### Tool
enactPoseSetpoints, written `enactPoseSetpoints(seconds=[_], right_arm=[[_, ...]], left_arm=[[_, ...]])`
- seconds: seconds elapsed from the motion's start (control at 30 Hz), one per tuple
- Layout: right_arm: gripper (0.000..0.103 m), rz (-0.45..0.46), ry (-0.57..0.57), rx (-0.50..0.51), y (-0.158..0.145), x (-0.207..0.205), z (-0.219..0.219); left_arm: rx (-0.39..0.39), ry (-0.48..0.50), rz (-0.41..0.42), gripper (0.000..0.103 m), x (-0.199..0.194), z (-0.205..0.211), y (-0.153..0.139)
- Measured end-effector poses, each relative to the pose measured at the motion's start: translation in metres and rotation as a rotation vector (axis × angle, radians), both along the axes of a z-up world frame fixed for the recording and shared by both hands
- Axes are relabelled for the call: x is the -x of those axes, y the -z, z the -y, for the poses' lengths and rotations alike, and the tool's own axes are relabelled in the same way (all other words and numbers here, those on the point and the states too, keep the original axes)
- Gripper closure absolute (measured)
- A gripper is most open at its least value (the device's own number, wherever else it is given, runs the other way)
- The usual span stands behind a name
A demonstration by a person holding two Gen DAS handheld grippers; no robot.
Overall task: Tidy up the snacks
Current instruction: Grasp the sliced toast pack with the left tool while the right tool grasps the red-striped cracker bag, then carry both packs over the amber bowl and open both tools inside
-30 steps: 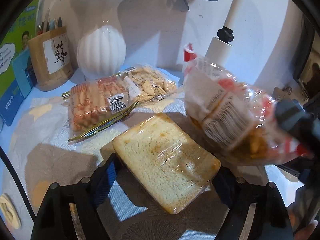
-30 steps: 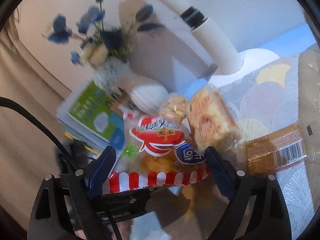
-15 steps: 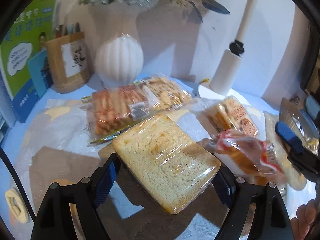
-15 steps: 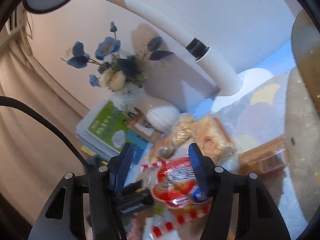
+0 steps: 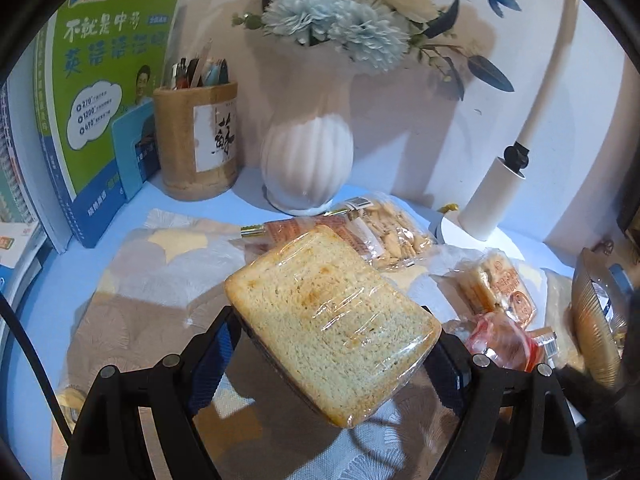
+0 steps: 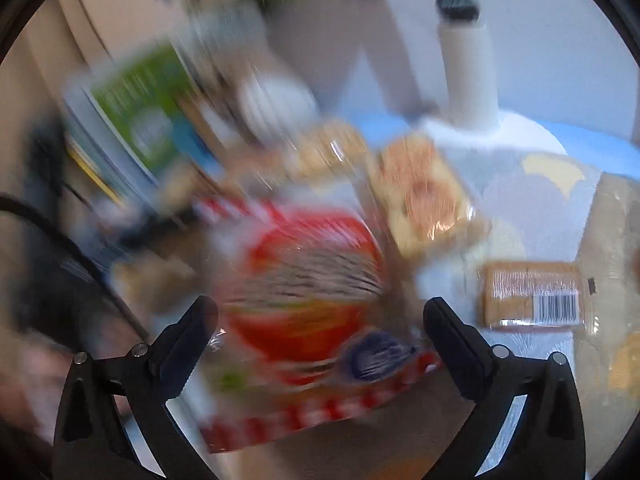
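My left gripper (image 5: 332, 322) is shut on a slice of toast in clear wrap (image 5: 320, 292), held tilted above the patterned cloth. Behind it lie a pack of red-orange sticks (image 5: 288, 227) and a pack of pale crackers (image 5: 388, 232). To the right lie a biscuit pack (image 5: 496, 288) and a red snack bag (image 5: 500, 340). In the blurred right wrist view that red bag (image 6: 312, 280) lies between the jaws of my right gripper (image 6: 318, 316), which are opening with gaps to the bag on both sides. A brown wafer pack (image 6: 532, 296) lies to its right.
A white ribbed vase (image 5: 306, 168) with flowers, a bamboo pen holder (image 5: 196, 144) and a green book (image 5: 104, 92) stand along the back and left. A white lamp base (image 5: 492, 200) stands at the back right. A ribbed brown object (image 5: 596, 320) sits at the right edge.
The left gripper has lifted and drawn back with the toast. The right gripper brought the red bag down beside the biscuit pack, narrowed on it, then spread its jaws wide.
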State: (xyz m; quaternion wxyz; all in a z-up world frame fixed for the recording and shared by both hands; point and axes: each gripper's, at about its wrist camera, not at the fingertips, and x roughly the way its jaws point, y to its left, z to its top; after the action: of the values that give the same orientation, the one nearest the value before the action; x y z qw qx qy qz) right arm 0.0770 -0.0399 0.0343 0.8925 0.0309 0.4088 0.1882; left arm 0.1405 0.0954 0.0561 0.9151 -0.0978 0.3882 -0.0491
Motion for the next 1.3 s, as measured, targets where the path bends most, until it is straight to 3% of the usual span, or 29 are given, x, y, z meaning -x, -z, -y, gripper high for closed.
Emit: enactPoseSetpoints(seconds=[0.03,0.07,0.2,0.4,0.63,0.77,0.93,1.03,1.13,1.2,1.3], right_arm=[[0.006,0.025,-0.015,-0.004,-0.002,0.003,-0.003],[0.021,0.034,-0.019,-0.012,-0.002,0.005,-0.003],[0.036,0.046,-0.003,-0.107,-0.003,0.007,0.009],[0.041,0.069,0.017,-0.326,-0.015,0.007,0.026],[0.041,0.263,0.072,-0.464,-0.076,0.045,0.057],[0.041,0.349,0.198,-0.394,-0.115,0.067,0.090],[0.040,0.425,0.354,-0.313,-0.157,0.081,0.161],[0.040,0.409,0.459,-0.221,-0.168,0.082,0.196],[0.037,0.355,0.580,-0.124,-0.166,0.079,0.229],[0.014,0.299,0.665,-0.091,-0.159,0.079,0.249],[0.009,0.247,0.727,-0.118,-0.148,0.082,0.265]], left_arm=[[0.002,-0.002,-0.007,0.019,0.000,-0.001,0.001],[0.001,-0.003,-0.011,0.019,-0.001,0.000,0.002],[0.001,-0.005,-0.012,0.019,-0.002,0.000,0.003],[-0.046,-0.024,0.061,0.019,0.004,0.001,-0.007],[-0.051,0.043,0.106,0.019,0.009,0.015,-0.026],[-0.088,0.121,0.174,0.019,0.016,0.049,-0.064],[-0.015,0.294,0.216,0.018,0.015,0.117,-0.122],[0.039,0.396,0.223,0.018,0.019,0.162,-0.141],[0.083,0.567,0.159,0.018,0.017,0.221,-0.137],[0.091,0.669,0.093,0.017,0.011,0.256,-0.121],[-0.026,0.740,-0.012,0.014,0.002,0.295,-0.089]])
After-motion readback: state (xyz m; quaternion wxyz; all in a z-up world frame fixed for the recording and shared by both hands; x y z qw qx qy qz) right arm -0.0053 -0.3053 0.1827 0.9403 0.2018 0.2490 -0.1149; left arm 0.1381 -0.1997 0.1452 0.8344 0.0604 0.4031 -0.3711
